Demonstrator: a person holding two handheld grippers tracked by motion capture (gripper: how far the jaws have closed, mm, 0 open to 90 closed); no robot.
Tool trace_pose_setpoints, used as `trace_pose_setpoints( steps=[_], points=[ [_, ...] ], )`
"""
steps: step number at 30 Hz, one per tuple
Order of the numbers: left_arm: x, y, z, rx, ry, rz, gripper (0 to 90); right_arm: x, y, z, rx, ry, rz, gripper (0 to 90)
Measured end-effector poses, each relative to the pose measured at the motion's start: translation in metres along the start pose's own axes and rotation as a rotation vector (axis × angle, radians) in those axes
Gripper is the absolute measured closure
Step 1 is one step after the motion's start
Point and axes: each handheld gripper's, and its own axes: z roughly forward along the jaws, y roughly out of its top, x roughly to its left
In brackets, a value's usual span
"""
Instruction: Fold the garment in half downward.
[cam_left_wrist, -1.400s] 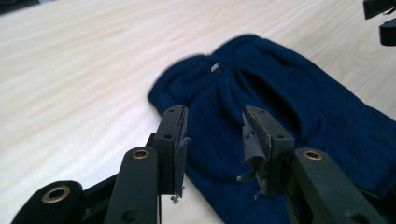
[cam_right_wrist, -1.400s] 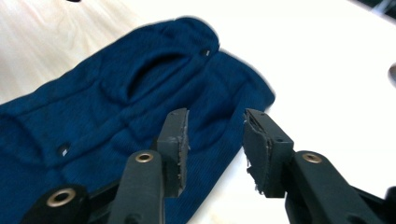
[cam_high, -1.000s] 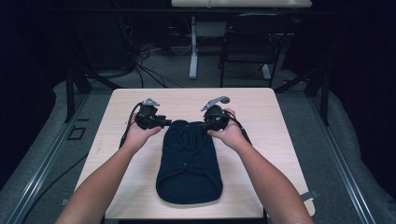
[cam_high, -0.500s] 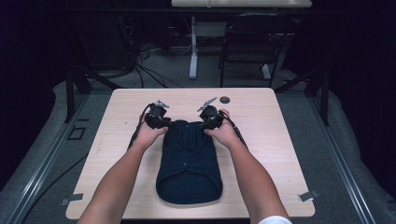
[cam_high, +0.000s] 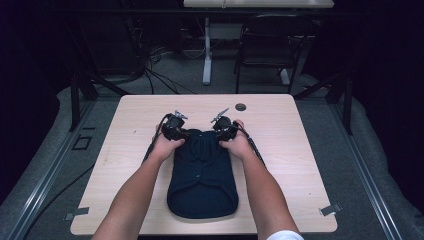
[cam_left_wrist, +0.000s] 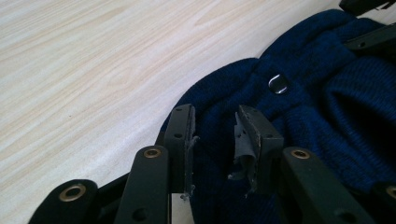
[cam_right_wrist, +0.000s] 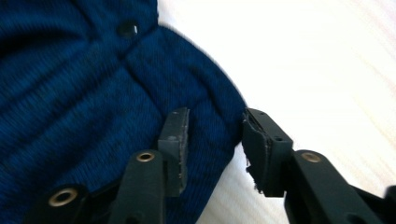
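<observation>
A dark blue knit garment (cam_high: 202, 172) lies folded on the wooden table (cam_high: 300, 150), its long side running away from me. My left gripper (cam_high: 181, 132) is at its far left corner and my right gripper (cam_high: 223, 131) at its far right corner. In the left gripper view the left gripper (cam_left_wrist: 215, 135) is open, its jaws astride the garment's (cam_left_wrist: 327, 107) edge near a metal snap (cam_left_wrist: 279, 84). In the right gripper view the right gripper (cam_right_wrist: 215, 140) is open too, with the curved edge of the garment (cam_right_wrist: 70, 93) between its jaws.
A small dark round hole (cam_high: 240, 107) sits in the table near its far edge. Cables trail from both grippers along the forearms. Bare wood surrounds the garment on all sides. A chair (cam_high: 272, 45) and desk legs stand beyond the table.
Both grippers have moved inward, toward each other, and slightly nearer to me, from beside the garment's far end onto its far corners.
</observation>
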Motion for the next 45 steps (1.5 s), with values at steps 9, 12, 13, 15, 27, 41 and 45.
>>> trace_pose_setpoints(
  steps=[9,12,13,15,27,41,45],
  points=[
    [0.003,-0.006,0.004,0.009,-0.017,-0.002,70.9,0.0,-0.004,0.003,-0.001,0.021,-0.012,67.1],
    [0.002,-0.007,0.006,0.019,-0.034,0.002,77.6,-0.002,0.001,0.001,-0.006,0.024,0.01,66.1],
    [0.001,-0.007,0.006,0.022,-0.034,0.009,81.7,-0.004,0.003,0.0,-0.014,0.013,0.014,63.1],
    [0.0,-0.008,0.007,0.026,-0.044,0.027,83.7,-0.003,0.003,0.003,-0.021,0.004,0.017,59.4],
    [0.001,-0.012,0.002,0.027,-0.102,0.039,85.7,-0.002,-0.001,0.0,0.031,0.109,-0.021,76.4],
    [-0.003,-0.014,-0.007,0.022,-0.131,0.071,85.9,-0.009,-0.007,-0.013,-0.03,0.164,0.038,64.3],
    [-0.003,-0.013,-0.008,0.013,-0.13,0.055,83.6,-0.01,-0.004,-0.011,-0.058,0.149,0.04,63.4]
  ],
)
